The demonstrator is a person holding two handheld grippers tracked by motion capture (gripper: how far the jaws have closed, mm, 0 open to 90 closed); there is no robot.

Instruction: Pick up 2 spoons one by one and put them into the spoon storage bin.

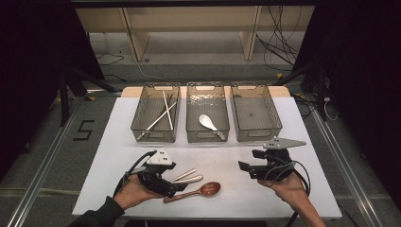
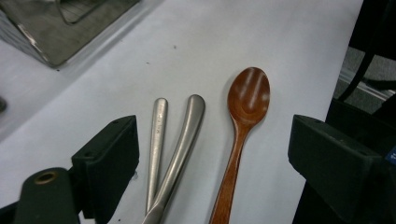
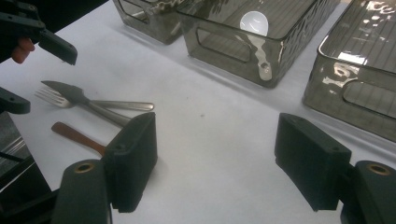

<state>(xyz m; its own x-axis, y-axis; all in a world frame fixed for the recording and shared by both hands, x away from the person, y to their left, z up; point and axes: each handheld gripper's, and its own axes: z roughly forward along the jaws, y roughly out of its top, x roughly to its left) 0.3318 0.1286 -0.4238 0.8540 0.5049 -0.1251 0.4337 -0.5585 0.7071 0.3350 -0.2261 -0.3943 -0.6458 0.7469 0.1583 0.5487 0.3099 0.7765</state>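
Observation:
A brown wooden spoon (image 1: 204,190) lies near the table's front edge, beside a metal fork (image 3: 50,96) and a metal knife (image 3: 70,92) whose handles (image 1: 188,176) cross. My left gripper (image 1: 174,181) is open low over them. In the left gripper view the two metal handles (image 2: 180,140) and the wooden spoon (image 2: 247,95) lie between the spread jaws of the left gripper (image 2: 215,137). My right gripper (image 1: 249,160) hangs open to the right of the cutlery, with bare table between the jaws of the right gripper (image 3: 217,140).
Three clear grey bins stand in a row at the back. The left bin (image 1: 140,118) holds chopsticks (image 1: 163,113), the middle bin (image 1: 207,137) holds a white spoon (image 1: 208,122), and the right bin (image 1: 257,135) holds nothing. Bare white table (image 1: 222,156) lies between bins and grippers.

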